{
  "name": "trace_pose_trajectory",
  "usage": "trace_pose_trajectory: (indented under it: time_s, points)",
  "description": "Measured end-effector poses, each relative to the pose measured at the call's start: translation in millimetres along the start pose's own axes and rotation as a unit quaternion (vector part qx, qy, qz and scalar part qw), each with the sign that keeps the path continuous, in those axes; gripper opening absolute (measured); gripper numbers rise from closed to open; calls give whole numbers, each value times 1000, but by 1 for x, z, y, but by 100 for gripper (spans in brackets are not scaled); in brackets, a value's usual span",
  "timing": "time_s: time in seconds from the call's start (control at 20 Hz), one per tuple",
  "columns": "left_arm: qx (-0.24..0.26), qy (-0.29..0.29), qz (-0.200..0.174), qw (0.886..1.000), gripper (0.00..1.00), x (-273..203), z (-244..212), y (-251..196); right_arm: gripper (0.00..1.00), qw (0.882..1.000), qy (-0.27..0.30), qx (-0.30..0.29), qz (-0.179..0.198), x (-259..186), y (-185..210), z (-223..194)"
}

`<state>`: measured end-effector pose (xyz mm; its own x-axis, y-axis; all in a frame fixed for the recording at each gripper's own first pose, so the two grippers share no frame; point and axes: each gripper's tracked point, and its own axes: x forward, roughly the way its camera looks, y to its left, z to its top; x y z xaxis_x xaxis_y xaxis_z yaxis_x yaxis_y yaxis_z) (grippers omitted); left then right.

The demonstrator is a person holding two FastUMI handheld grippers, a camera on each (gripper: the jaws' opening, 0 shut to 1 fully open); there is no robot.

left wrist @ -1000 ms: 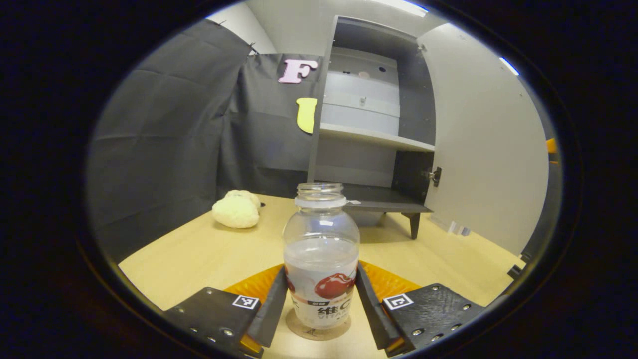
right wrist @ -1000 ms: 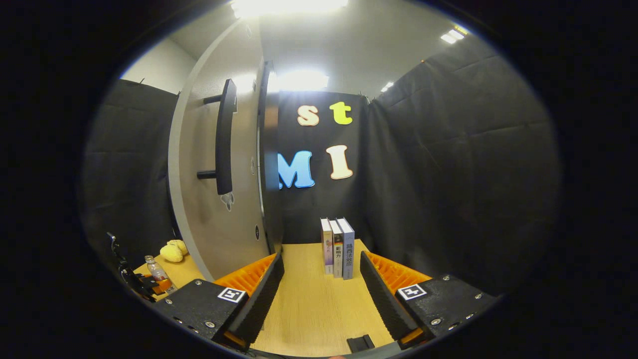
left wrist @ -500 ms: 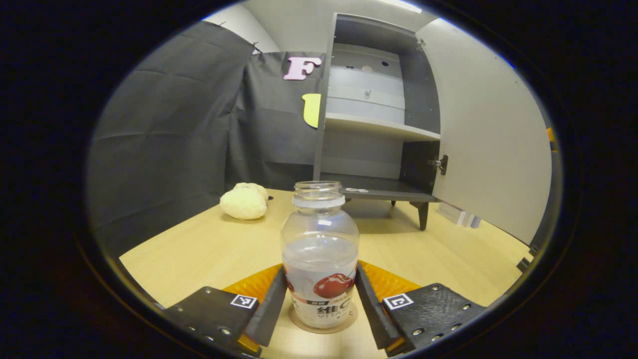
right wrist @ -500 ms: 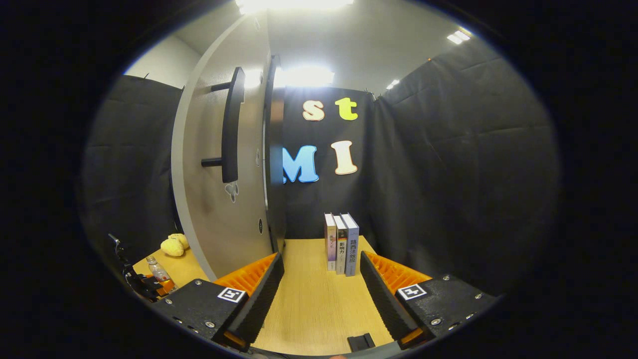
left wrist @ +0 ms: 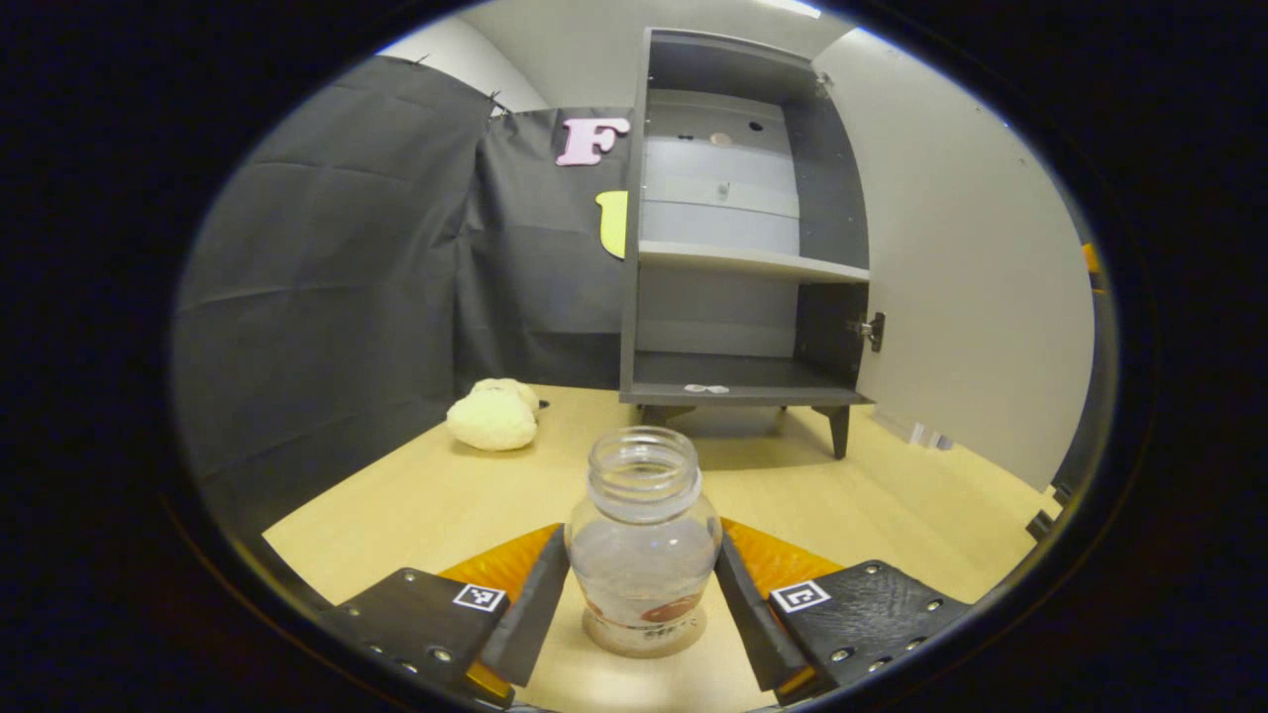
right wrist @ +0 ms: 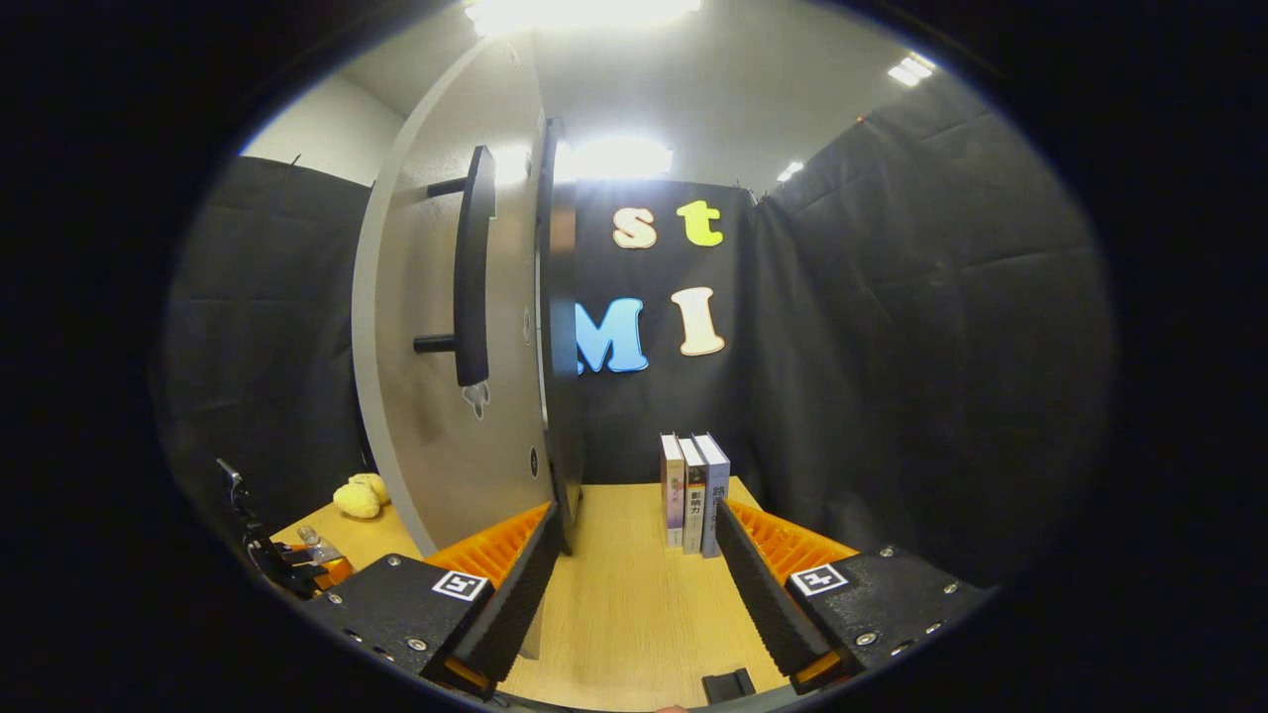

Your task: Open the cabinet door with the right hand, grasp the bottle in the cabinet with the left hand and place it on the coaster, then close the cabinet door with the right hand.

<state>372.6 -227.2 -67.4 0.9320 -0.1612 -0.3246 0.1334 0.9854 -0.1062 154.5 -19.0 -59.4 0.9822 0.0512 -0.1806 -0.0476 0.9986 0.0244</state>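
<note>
Bottle [left wrist: 644, 545] upright, open mouth up, between left gripper [left wrist: 642, 619] fingers

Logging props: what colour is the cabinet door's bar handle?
Black bar handle, clearest in the right gripper view.

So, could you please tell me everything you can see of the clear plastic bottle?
The clear plastic bottle stands upright on the light wooden table, capless, its threaded mouth open. It looks partly filled with clear liquid, with a red-printed label low down. It sits between the left gripper fingers, which flank it closely; contact is unclear.
</note>
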Motion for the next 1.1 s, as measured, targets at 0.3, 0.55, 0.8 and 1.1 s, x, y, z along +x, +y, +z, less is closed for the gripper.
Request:
trace_pose_trajectory:
  time_s: [0.3, 0.55, 0.8, 1.1]
  points:
    - [18, -29, 9, 999, 82, -1, 23, 5, 95, 1000, -18, 17, 15, 5, 1, 17]
    - [5, -57, 29, 998, 82, -4, 47, 9, 95, 998, -45, 31, 18, 7, -10, 49]
    - [26, -65, 59, 996, 82, -11, 62, 24, 95, 998, -57, 32, 3, 15, -22, 78]
    - [7, -78, 64, 995, 81, -14, 74, 29, 95, 997, -72, 30, -7, 18, -10, 106]
